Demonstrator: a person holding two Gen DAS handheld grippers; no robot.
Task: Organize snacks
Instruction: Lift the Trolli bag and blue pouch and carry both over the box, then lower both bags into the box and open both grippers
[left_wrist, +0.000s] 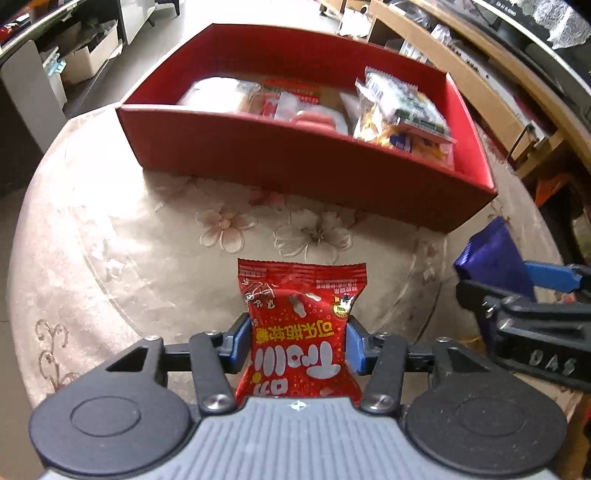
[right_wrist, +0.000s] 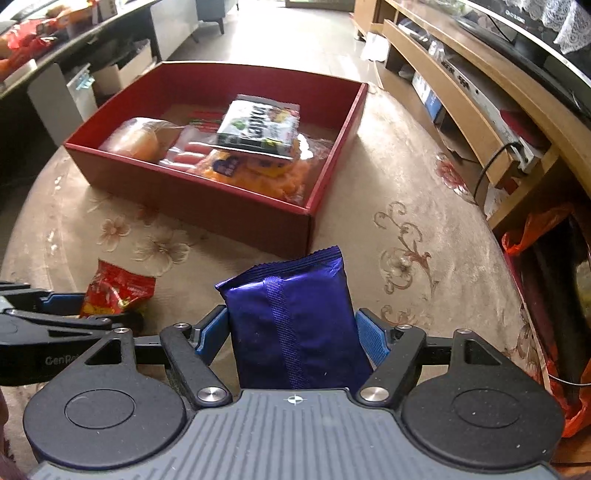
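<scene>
We see the red box (right_wrist: 207, 206) already crowded on its right, so a dropped pack could slide off the heap. Our right gripper (right_wrist: 291, 332) clamps the purple pack (right_wrist: 295, 317); our left gripper (left_wrist: 295, 343) pinches the red candy bag (left_wrist: 299, 332), perhaps loosely. Both packs' lower ends are hidden.

Floral beige rug (right_wrist: 424, 206), long wooden shelf unit (right_wrist: 461, 74) along the right, cardboard box (left_wrist: 86, 59) far left.
</scene>
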